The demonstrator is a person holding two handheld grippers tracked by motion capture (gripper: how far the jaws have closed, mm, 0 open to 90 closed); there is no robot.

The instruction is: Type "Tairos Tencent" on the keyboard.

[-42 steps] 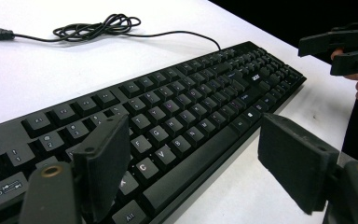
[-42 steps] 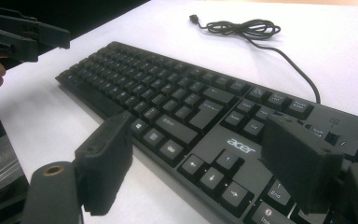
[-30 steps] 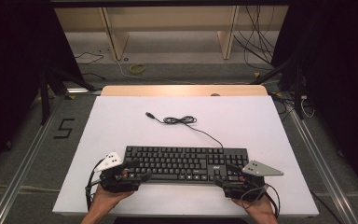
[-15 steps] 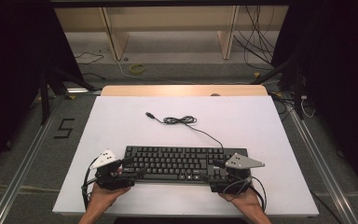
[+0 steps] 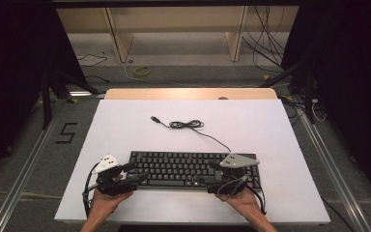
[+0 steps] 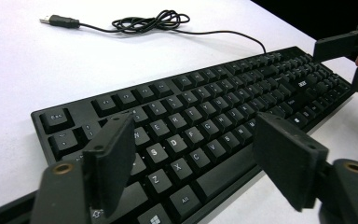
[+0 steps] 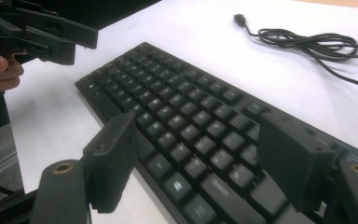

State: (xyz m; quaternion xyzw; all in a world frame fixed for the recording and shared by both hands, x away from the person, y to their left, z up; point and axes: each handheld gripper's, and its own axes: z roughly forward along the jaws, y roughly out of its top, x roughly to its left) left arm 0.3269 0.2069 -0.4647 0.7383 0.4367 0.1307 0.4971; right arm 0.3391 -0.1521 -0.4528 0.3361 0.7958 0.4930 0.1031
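A black keyboard [image 5: 188, 167] lies near the front edge of the white tabletop [image 5: 125, 125]. Its thin cable runs back to a loose coil [image 5: 187, 124] and a USB plug [image 5: 154, 118]. My left gripper [image 5: 136, 172] sits at the keyboard's left end, its jaws wide apart over the near-left keys [image 6: 193, 140]. They have just been closing a little, with the keyboard's front corner between them and no pad pressing on it. My right gripper [image 5: 206, 174] is open above the right half of the keys [image 7: 198, 135].
A wooden strip [image 5: 188, 93] borders the table's far edge. Metal rails [image 5: 24, 169] run along both sides on the floor, with a "5" marking [image 5: 66, 133] at the left. Cables and shelf legs [image 5: 236, 34] lie beyond the table.
My right gripper has moved left from the keyboard's right end to over its right half. The left gripper has hardly shifted.
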